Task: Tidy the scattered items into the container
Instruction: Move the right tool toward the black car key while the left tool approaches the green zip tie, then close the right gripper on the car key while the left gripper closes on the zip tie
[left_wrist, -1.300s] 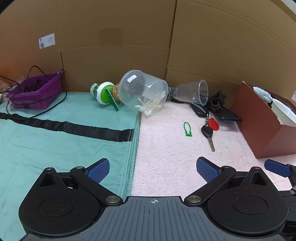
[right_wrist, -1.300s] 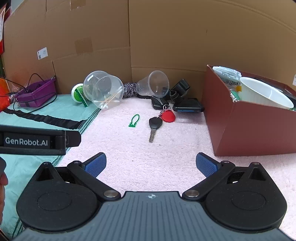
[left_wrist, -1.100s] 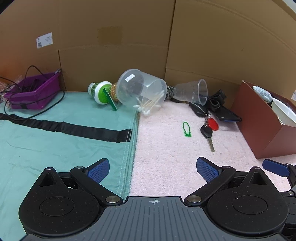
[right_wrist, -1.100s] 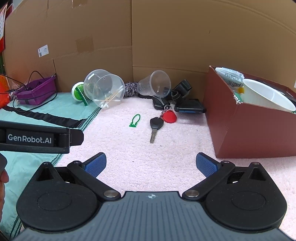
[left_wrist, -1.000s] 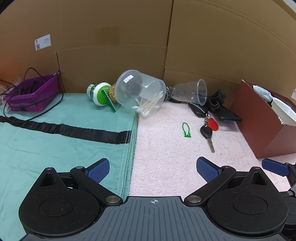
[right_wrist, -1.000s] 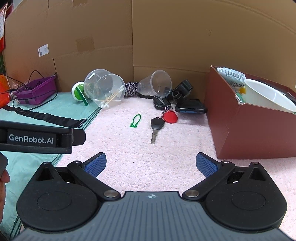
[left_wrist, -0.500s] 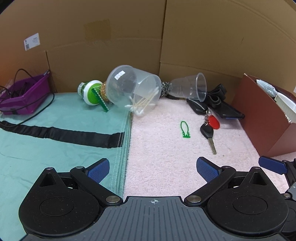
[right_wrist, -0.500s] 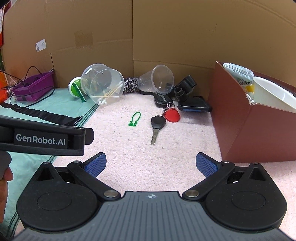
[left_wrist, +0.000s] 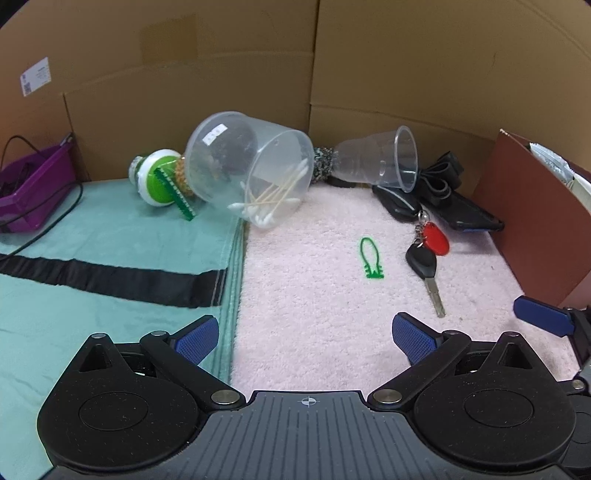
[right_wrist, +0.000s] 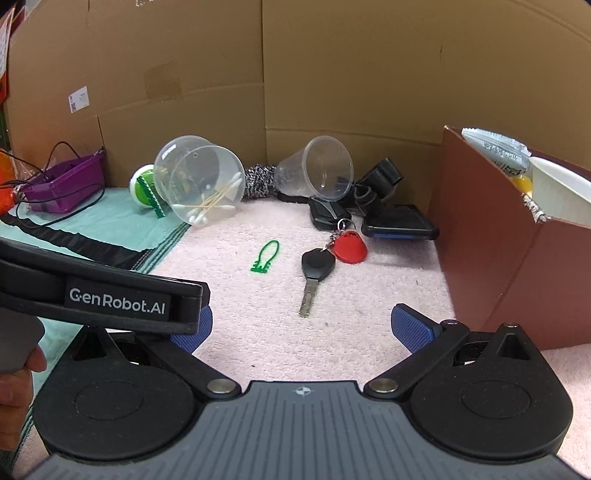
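We have pushed both claws forward: left gripper (left_wrist: 306, 334) and right gripper (right_wrist: 301, 325) gape apart, the car key (right_wrist: 314, 271) lying just ahead of ours.

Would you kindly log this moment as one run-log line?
left gripper: open, empty | right gripper: open, empty | car key: on pink mat | brown box: partly filled

Both cameras sit low, just behind their own blue fingers, and look forward across the table toward the cardboard wall. The left one looks from the left side, over the green cloth (left_wrist: 110, 236). The right one looks from nearer the brown box (right_wrist: 491, 236). Both see the car key (left_wrist: 424, 264) (right_wrist: 316, 267) and the green loop (left_wrist: 370, 256) (right_wrist: 266, 255).
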